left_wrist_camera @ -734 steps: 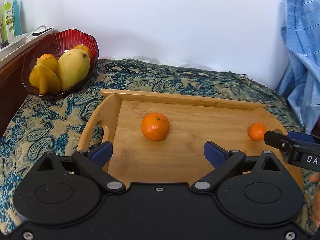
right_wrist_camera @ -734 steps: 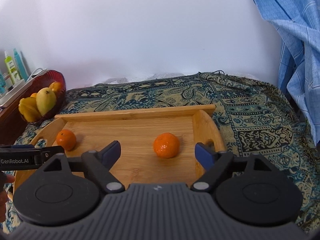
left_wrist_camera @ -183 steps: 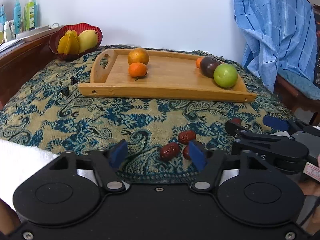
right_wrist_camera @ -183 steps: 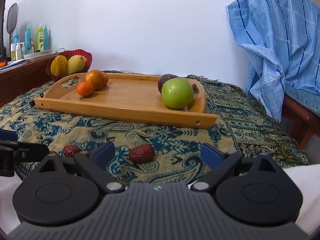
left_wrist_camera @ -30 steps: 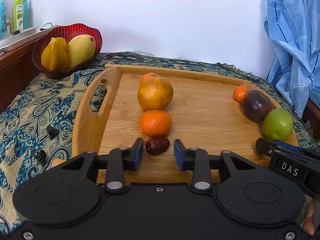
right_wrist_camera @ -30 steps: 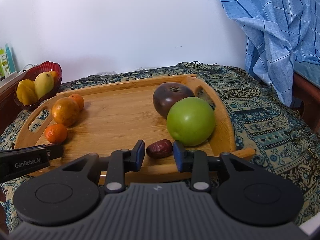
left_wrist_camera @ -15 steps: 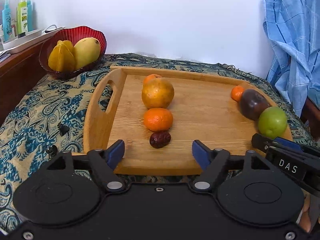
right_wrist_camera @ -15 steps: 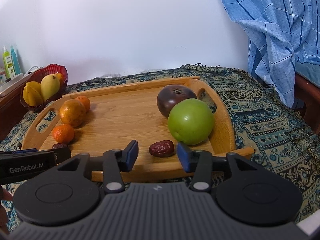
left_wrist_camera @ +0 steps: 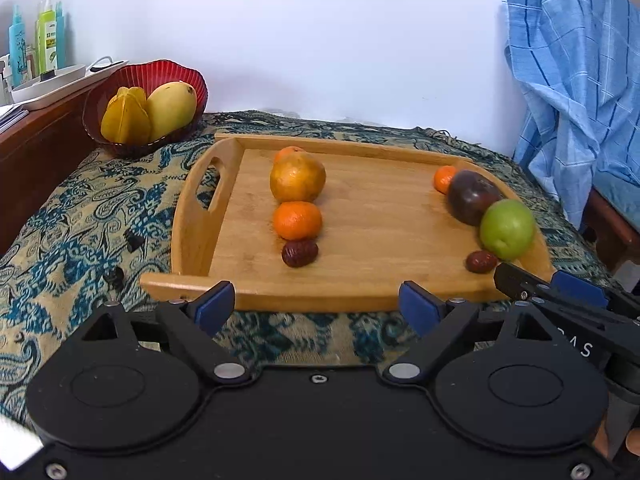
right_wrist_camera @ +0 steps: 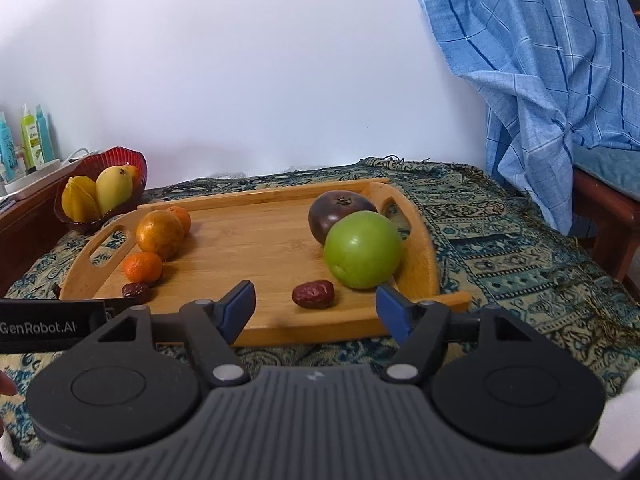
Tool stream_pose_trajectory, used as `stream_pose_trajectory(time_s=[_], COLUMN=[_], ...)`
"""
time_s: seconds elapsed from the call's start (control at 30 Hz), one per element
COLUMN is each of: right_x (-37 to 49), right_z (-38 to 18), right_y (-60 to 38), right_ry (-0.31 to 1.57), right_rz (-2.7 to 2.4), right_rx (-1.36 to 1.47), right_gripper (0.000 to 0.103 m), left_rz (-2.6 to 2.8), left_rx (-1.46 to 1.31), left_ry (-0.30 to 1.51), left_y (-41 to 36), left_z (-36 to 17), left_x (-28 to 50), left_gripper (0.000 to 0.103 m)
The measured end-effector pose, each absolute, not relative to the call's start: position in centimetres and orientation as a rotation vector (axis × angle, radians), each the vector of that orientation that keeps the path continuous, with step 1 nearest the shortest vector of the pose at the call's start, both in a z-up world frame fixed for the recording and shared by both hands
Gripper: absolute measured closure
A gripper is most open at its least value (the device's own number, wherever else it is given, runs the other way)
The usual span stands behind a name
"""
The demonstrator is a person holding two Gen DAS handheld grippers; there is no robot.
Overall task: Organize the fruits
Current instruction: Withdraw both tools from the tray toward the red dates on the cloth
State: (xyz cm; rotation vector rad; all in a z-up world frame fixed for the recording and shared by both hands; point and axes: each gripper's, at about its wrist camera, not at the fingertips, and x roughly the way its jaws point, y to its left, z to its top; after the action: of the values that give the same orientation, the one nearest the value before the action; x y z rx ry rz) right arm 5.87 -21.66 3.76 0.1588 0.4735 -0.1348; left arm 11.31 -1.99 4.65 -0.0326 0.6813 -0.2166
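A wooden tray (left_wrist_camera: 360, 296) (right_wrist_camera: 280, 330) lies on the patterned cloth. On its left stand a large orange (left_wrist_camera: 297, 177) (right_wrist_camera: 159, 233), a small orange (left_wrist_camera: 297, 220) (right_wrist_camera: 143, 267) and a red date (left_wrist_camera: 299, 253) (right_wrist_camera: 136, 291) in a row. On its right are a tiny orange (left_wrist_camera: 443, 178), a dark purple fruit (left_wrist_camera: 472, 197) (right_wrist_camera: 340, 210), a green apple (left_wrist_camera: 507, 229) (right_wrist_camera: 363, 249) and a second date (left_wrist_camera: 481, 261) (right_wrist_camera: 313, 294). My left gripper (left_wrist_camera: 316, 306) is open and empty, just in front of the tray. My right gripper (right_wrist_camera: 316, 306) is open and empty, in front of the second date.
A red bowl (left_wrist_camera: 116, 80) (right_wrist_camera: 84, 164) with a mango and starfruit stands at the back left. Bottles (left_wrist_camera: 38, 40) stand on a wooden shelf behind it. A blue checked cloth (left_wrist_camera: 576, 80) (right_wrist_camera: 552, 80) hangs at the right. Small black bits (left_wrist_camera: 134, 242) lie left of the tray.
Both grippers opened, let go of their dates on the tray, and drew back toward me, off the tray's front edge.
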Motion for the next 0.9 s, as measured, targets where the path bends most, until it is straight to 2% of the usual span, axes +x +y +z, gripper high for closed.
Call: stream_pose_trajectory(time_s=[0.47, 0.8, 0.87, 0.9], right_x=[-0.3, -3.2, -3.5, -3.6], right_z=[2.8, 1.4, 1.4, 1.3], right_y=[-20.3, -19.4, -19.3, -19.3], right_ry=[0.447, 0.481, 0.481, 0.483], right_rz=[-0.081, -0.021, -0.007, 0.004], right_rx=[0.047, 0.007, 0.013, 0.016], right_gripper=[0.017, 0.017, 0.017, 0.017], left_rz=[-0.242, -0.271, -0.283, -0.289], left_rx=[-0.025, -0.017, -0.021, -0.024], left_ry=[0.727, 0.760, 0.763, 0.767], left_y=[-1.3, -1.0, -1.0, -1.1], left_z=[3.5, 3.1, 3.1, 3.1], left_x=[7.1, 5.7, 5.4, 5.3], left_gripper=[0.013, 0.014, 0.017, 0.023])
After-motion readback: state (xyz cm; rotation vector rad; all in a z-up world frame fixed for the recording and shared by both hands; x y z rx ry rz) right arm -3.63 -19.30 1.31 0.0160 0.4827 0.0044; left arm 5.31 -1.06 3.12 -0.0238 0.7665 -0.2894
